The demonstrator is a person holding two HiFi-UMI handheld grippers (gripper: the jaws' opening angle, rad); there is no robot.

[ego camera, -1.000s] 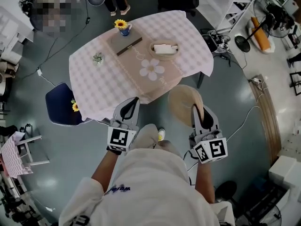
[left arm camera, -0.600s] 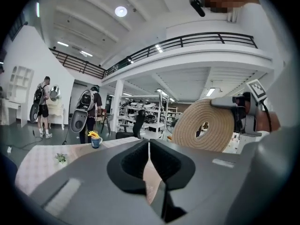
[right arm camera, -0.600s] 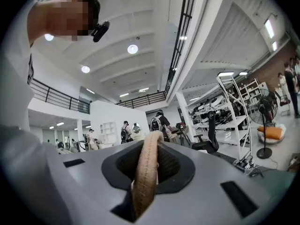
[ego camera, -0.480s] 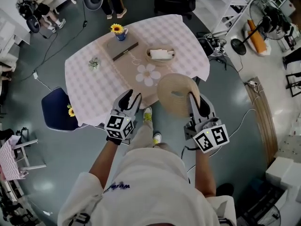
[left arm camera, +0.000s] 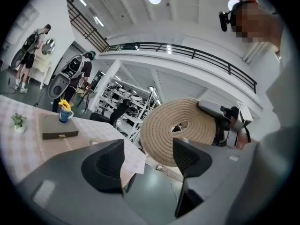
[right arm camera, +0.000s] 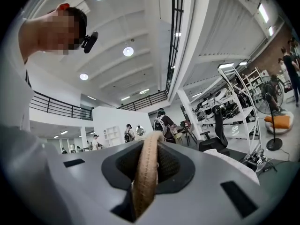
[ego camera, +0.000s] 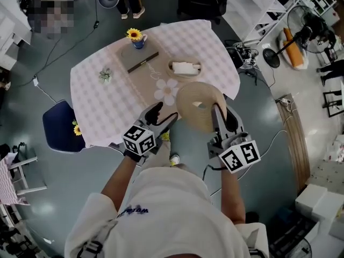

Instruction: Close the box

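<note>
Right gripper (ego camera: 221, 114) pinching rim of round coiled-rope lid (ego camera: 196, 104), lid held in air at near edge of table. Left gripper (ego camera: 161, 114) alongside, jaws just swung wide apart, nothing between them. Shallow woven basket (ego camera: 185, 74) with white contents sits uncovered on pink checked tablecloth (ego camera: 107, 101), beyond lid and apart from it.

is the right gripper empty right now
No, the right gripper has its jaws shut on the edge of the round woven lid, seen edge-on between them in the right gripper view.
</note>
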